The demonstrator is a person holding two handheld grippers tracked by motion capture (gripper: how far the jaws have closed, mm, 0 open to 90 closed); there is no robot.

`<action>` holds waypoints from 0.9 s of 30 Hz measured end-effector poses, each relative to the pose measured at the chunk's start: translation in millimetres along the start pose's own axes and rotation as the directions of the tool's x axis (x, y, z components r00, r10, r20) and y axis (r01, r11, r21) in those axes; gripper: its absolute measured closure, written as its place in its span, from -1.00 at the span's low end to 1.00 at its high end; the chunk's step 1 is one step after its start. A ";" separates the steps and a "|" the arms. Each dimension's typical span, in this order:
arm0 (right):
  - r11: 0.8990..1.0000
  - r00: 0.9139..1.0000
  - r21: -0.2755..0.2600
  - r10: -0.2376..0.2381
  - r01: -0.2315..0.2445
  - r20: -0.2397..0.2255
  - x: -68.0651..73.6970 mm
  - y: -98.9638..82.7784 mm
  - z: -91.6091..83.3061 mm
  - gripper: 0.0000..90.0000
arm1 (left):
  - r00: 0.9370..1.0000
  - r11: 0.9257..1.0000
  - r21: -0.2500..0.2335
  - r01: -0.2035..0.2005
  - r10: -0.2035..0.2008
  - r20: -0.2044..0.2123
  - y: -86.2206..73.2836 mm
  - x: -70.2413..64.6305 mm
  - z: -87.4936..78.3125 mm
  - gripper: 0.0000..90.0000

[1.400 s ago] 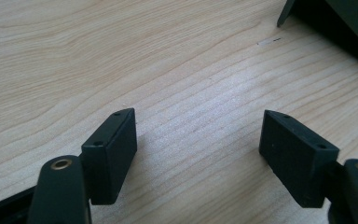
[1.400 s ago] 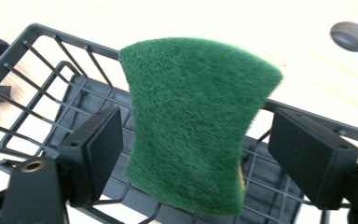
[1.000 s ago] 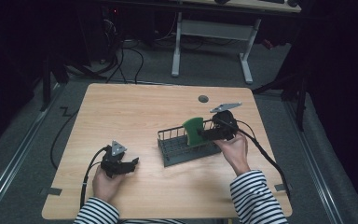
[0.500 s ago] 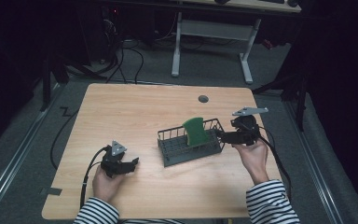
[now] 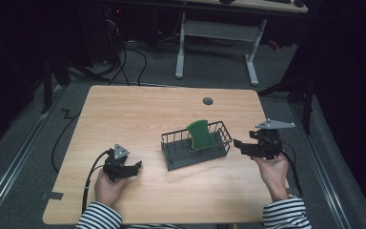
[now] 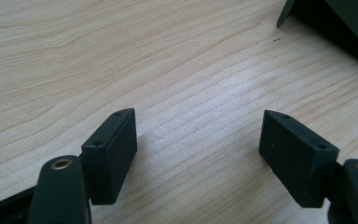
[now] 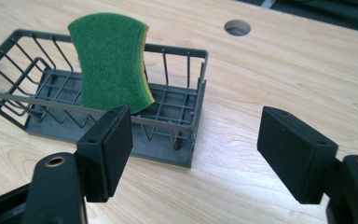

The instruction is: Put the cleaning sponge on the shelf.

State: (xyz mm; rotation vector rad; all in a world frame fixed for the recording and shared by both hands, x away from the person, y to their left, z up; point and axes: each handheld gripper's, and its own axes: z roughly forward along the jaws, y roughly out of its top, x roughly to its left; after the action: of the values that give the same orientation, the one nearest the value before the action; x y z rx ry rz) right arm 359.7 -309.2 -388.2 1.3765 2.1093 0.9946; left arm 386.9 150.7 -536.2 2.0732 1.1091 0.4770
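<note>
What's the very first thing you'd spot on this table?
The bright green sponge jumps out: it stands on edge, leaning inside the dark wire basket near the middle of the wooden table. Next you notice the two black claws: the right claw is held open just right of the basket with nothing in it, and the left claw rests open on the table near the front left.
</note>
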 end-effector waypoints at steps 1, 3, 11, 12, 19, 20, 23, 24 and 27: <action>1.000 1.000 -0.008 -0.001 0.001 0.002 -0.7 -1.3 -1.3 -0.38 | 1.000 1.000 0.000 0.000 0.000 0.000 0.0 0.0 0.0 -0.38; 1.000 1.000 -0.023 0.009 -0.009 0.002 -1.9 -4.6 -4.4 -0.36 | 1.000 1.000 0.000 0.000 0.000 0.000 0.0 0.0 0.0 -0.38; 0.998 0.999 -0.050 0.033 -0.033 0.002 -4.3 -18.4 -13.2 -0.31 | 1.000 1.000 0.001 -0.001 0.001 0.001 0.0 0.1 -0.1 -0.38; 0.998 0.999 -0.053 0.036 -0.036 0.000 -4.9 -20.4 -13.8 -0.31 | 1.000 1.000 0.000 0.000 0.000 0.001 0.0 0.0 -0.1 -0.38; 0.997 0.999 -0.059 0.049 -0.049 -0.006 -5.4 -32.6 -17.6 -0.29 | 1.000 1.000 0.000 0.000 0.000 0.000 0.0 0.0 -0.1 -0.38; 0.997 0.999 -0.059 0.049 -0.049 -0.006 -5.4 -32.6 -17.6 -0.29 | 1.000 1.000 0.000 0.000 0.000 0.000 0.0 0.0 -0.1 -0.38; 0.996 0.998 -0.062 0.060 -0.060 -0.007 -5.9 -39.7 -17.8 -0.28 | 1.000 1.000 0.000 0.000 0.000 0.001 0.0 0.0 -0.1 -0.38; 0.997 0.998 -0.059 0.057 -0.057 -0.003 -5.6 -41.4 -17.2 -0.28 | 1.000 1.000 0.000 0.000 0.000 0.001 0.0 0.0 -0.1 -0.38; 0.997 0.998 -0.046 0.063 -0.063 0.002 -5.4 -46.9 -15.4 -0.27 | 1.000 1.000 0.000 0.000 0.000 0.001 0.0 0.0 -0.1 -0.38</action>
State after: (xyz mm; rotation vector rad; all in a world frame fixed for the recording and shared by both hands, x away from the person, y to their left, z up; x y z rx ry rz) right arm 323.2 -331.0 -414.0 1.4293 2.0391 1.0579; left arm 386.9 150.7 -536.2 2.0735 1.1089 0.4764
